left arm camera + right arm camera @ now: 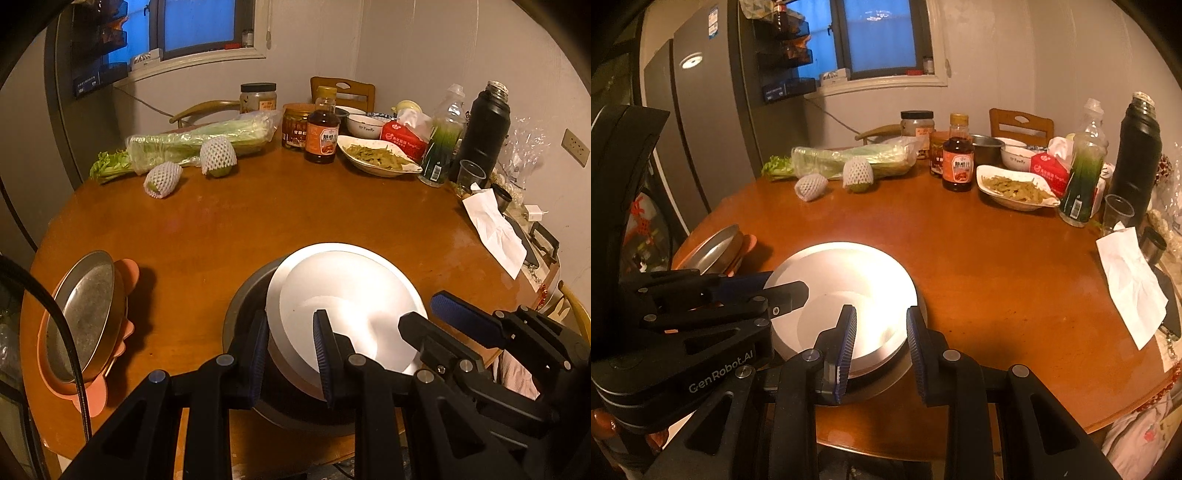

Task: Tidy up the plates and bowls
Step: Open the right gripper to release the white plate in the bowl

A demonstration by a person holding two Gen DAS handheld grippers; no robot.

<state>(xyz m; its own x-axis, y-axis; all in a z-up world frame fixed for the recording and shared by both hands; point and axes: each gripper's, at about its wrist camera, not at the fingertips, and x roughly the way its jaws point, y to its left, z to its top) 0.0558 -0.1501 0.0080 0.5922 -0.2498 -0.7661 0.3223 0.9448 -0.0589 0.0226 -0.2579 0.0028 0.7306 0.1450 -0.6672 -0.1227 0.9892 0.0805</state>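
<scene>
Both grippers clamp the white plate, lower centre of both views: left gripper on its near-left rim, right gripper on the near-right rim. The plate sits tilted over a metal bowl on the table.

Risk: thin rim grips. Uneven lowering could let the plate slip or clack against the bowl.

Readable: "GenRobot.AI" on the left gripper's body, lower left of the right view. Sauce bottle label not legible.

My views are dim and warm-toned; glare blows out the white plate, and fisheye edges curve into black.
</scene>
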